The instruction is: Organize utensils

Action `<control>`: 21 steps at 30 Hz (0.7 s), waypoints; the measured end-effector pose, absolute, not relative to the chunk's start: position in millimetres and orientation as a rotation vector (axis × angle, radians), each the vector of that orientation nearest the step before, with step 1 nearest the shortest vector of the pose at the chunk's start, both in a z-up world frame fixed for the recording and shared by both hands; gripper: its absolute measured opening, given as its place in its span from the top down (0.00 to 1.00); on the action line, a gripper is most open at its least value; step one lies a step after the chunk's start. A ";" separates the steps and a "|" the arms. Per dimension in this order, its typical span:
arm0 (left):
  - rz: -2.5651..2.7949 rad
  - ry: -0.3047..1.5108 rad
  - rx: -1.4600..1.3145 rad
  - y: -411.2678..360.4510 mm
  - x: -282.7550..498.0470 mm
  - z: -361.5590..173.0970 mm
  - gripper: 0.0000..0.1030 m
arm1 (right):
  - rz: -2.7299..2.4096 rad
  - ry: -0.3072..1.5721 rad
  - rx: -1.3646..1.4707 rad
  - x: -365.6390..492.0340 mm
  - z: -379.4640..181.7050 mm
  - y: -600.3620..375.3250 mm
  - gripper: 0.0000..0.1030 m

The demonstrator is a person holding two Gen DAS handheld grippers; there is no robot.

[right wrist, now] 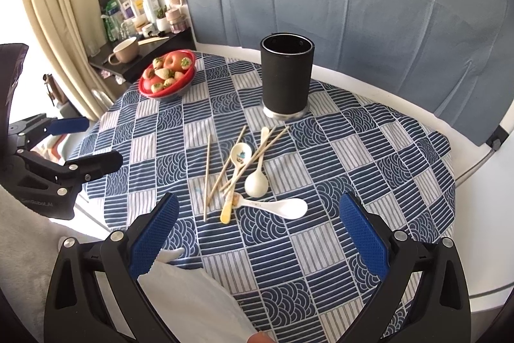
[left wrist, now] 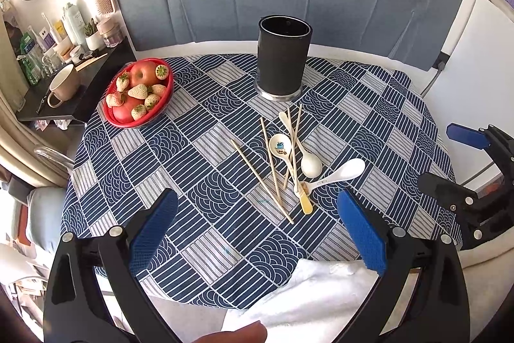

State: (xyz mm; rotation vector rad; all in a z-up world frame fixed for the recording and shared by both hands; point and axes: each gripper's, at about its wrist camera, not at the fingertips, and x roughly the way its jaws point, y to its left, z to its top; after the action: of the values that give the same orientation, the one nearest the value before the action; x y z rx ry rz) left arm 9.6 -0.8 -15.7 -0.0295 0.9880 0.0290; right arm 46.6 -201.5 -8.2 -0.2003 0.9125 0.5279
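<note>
A black cylindrical utensil holder (left wrist: 284, 57) (right wrist: 287, 73) stands upright at the back of the patterned tablecloth. In front of it lie several wooden chopsticks (left wrist: 261, 181) (right wrist: 207, 174) tangled with three spoons: a painted one with a yellow handle (left wrist: 280, 145) (right wrist: 241, 154), a cream one (left wrist: 311, 165) (right wrist: 256, 183) and a white one (left wrist: 347, 170) (right wrist: 290, 208). My left gripper (left wrist: 257, 230) hovers open above the near cloth, short of the pile. Over the near edge, my right gripper (right wrist: 258, 233) is open too, with nothing between its fingers. Each gripper shows at the side of the other's view.
A red bowl (left wrist: 113, 114) (right wrist: 147, 92) of apples and strawberries sits at the back left of the table. White cloth (left wrist: 308, 294) (right wrist: 192, 298) lies at the near edge. A dark side shelf (left wrist: 96, 69) with a mug and bottles stands left; a grey backdrop hangs behind.
</note>
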 end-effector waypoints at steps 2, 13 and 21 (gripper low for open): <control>0.030 0.996 -0.027 -1.3 11.6 -16.4 0.06 | 0.527 0.922 -0.202 47.5 -10.2 -201.5 0.07; 0.006 1.036 0.010 -7.1 22.0 -24.0 0.06 | 0.505 0.962 -0.209 50.5 -15.6 -203.2 0.07; -0.044 1.081 0.044 -17.6 29.7 -35.0 0.06 | 0.480 1.003 -0.217 54.0 -25.9 -205.2 0.07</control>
State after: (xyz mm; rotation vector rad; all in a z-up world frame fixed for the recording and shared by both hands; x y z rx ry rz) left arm 29.7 -17.6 -35.0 0.0441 1.0808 -0.0445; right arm 54.0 -205.2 -25.9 -0.2174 1.0035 0.4800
